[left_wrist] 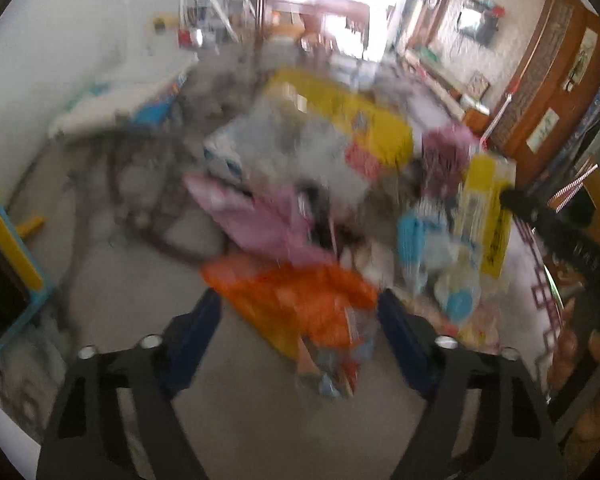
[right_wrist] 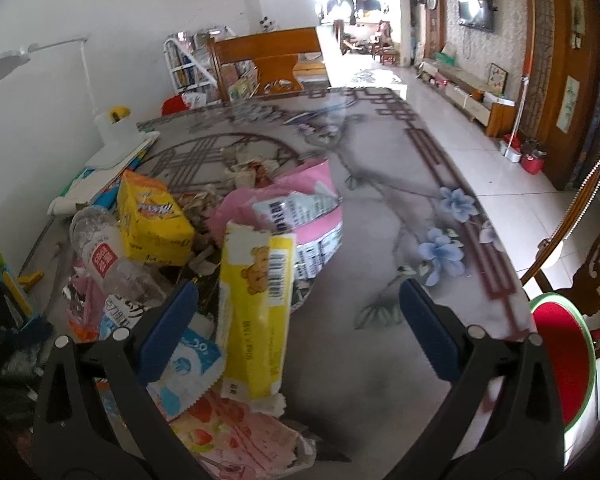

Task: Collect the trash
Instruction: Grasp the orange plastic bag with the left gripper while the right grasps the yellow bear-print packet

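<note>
The desk point(right_wrist: 380, 208), a glossy top printed with blue flowers, carries a heap of trash on its left half. Biggest in the heap are a yellow carton point(right_wrist: 150, 220) and a crushed clear bottle point(right_wrist: 100, 252), then a pink pouch point(right_wrist: 296, 192), then a long yellow wrapper point(right_wrist: 260, 312) leaning out of the pile.

The right tool point(right_wrist: 296, 316) stands wide open, holding nothing, with that wrapper between its 2 fingers but not pinched.

The left view is badly blurred. The left tool point(left_wrist: 300, 312) is partly open over an orange wrapper point(left_wrist: 300, 300), apparently gripping nothing.

These wrappers look light, thin and slippery. They would crumple, so a pinch across the middle of the strip should hold best. The carton is stiffer and the bottle may roll.
</note>
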